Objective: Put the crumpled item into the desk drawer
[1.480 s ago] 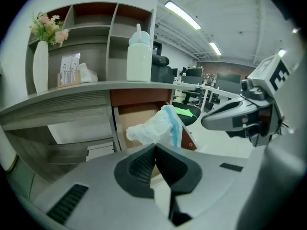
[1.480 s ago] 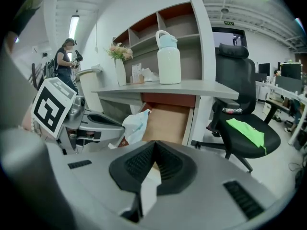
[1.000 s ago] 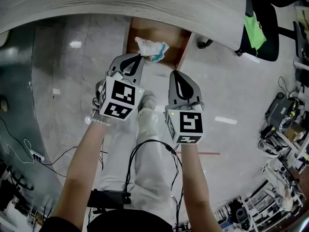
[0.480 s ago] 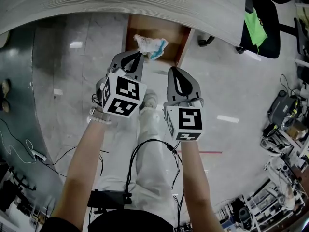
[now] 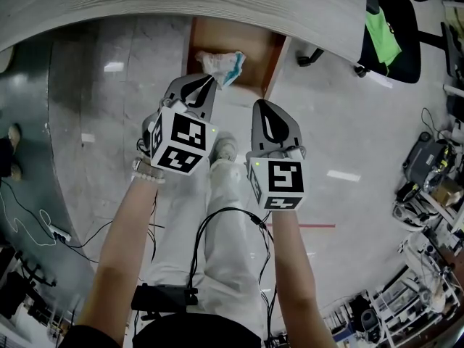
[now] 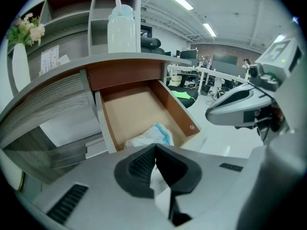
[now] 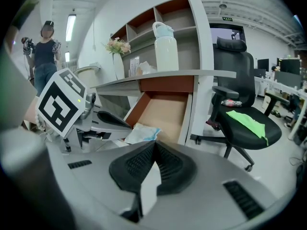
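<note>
The left gripper (image 5: 209, 81), jaws pinched shut on the crumpled item (image 5: 223, 65), had carried it forward over the front edge of the open drawer (image 5: 252, 40) (release still to come). The right gripper (image 5: 260, 107) stayed alongside, jaws together, empty.

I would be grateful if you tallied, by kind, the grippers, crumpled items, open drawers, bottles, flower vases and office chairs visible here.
grippers: 2 (left gripper, right gripper)
crumpled item: 1
open drawer: 1
white bottle: 1
flower vase: 1
office chair: 1
Total: 7
</note>
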Demonstrator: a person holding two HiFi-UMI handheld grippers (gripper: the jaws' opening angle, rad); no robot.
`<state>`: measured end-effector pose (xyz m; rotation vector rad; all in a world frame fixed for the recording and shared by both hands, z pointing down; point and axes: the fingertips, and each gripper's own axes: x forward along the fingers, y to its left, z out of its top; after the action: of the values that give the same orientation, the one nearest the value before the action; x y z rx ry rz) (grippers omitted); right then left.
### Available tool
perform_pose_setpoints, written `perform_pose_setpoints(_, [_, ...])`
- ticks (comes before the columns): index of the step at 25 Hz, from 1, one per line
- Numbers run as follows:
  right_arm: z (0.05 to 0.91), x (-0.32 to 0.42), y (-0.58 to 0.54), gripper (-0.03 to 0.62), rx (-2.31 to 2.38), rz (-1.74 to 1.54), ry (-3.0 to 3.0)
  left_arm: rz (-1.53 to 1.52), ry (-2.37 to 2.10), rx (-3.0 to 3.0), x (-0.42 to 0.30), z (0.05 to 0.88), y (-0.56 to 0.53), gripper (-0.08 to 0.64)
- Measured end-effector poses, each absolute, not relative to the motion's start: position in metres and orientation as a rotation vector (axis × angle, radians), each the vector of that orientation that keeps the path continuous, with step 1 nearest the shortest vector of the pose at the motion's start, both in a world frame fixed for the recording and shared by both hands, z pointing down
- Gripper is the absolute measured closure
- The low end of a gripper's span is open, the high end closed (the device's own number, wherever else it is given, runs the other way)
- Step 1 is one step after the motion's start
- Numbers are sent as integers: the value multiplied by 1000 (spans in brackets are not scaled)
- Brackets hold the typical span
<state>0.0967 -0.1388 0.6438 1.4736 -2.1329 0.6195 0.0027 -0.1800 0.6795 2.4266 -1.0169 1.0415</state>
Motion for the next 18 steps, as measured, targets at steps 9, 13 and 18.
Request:
perform_pose_setpoints(9, [626, 94, -138, 588, 1473, 600, -2144, 874, -1056, 2463, -2, 649, -169, 548])
perform_pose_setpoints(13, [607, 93, -134, 588, 1472, 587, -2149, 817, -1077, 2451, -4, 626, -160, 548])
perform_pose_setpoints(18, [579, 95, -133, 588, 1485, 567, -2159, 758, -1096, 2461, -8, 589, -149, 548])
